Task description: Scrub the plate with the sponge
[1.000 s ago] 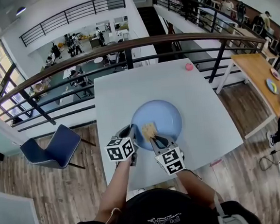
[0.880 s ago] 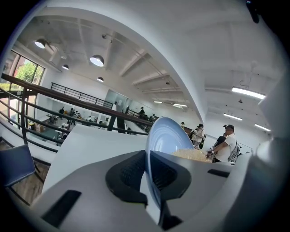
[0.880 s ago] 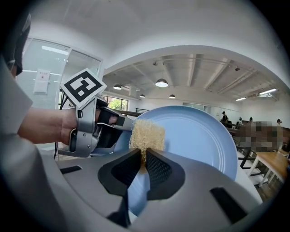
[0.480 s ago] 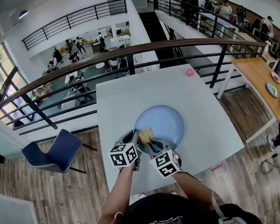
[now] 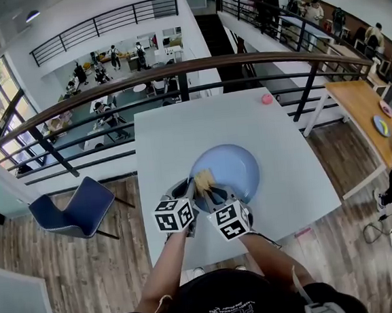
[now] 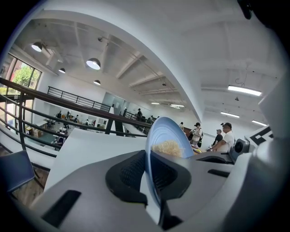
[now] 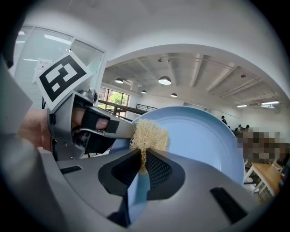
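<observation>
Head view shows the person's left tool (image 5: 184,189) clamped shut on the near-left rim of the round pale-blue plate (image 5: 232,168) over the white square table (image 5: 173,130). The right tool (image 5: 207,191) is closed tight on the tan fibrous sponge (image 5: 203,180) and presses it to the plate's face just beside that rim. Over the last second the sponge has slid slightly toward the rim and back, so I judge a short scrubbing stroke is under way on one patch, with the far side still needing passes.
</observation>
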A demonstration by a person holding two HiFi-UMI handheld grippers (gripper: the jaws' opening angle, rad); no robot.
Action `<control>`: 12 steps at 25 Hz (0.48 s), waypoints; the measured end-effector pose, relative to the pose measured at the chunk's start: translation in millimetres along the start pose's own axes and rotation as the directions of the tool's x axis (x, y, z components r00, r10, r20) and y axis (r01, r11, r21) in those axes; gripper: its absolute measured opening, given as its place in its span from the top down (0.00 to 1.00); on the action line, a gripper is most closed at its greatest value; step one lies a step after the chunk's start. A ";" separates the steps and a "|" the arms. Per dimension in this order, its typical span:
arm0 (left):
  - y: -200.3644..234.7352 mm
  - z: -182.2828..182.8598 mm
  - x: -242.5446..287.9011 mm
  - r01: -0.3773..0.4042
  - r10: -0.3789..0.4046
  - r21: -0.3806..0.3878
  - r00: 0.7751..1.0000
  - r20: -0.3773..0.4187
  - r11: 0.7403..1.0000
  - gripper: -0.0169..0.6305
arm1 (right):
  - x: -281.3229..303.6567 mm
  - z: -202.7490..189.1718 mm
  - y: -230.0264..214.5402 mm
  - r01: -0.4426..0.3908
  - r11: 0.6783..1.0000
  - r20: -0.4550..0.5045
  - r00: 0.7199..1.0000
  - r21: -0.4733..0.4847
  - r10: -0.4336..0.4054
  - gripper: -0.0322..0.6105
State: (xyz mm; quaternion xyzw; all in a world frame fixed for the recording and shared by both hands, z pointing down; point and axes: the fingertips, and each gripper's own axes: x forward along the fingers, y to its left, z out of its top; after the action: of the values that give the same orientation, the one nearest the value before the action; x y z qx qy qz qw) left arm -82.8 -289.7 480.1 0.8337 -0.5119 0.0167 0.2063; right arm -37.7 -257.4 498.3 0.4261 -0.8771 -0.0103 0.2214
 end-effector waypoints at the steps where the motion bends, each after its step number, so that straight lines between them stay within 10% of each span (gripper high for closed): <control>1: -0.5 0.5 -0.4 0.001 -0.001 0.006 1.000 -0.001 1.000 0.93 | 0.9 2.3 -1.5 0.002 1.000 0.004 1.000 0.002 -0.002 0.88; 12: -11.3 3.0 -1.5 0.004 -0.004 0.088 1.000 -0.001 0.996 0.93 | 1.3 17.4 -19.1 0.039 0.999 0.050 0.998 0.021 -0.040 0.88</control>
State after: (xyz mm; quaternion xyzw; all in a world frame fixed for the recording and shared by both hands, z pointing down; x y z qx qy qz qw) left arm -74.3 -285.1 473.3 0.8431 -0.5088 0.0390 0.1695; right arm -31.2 -273.5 479.1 0.4450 -0.8739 -0.0168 0.1949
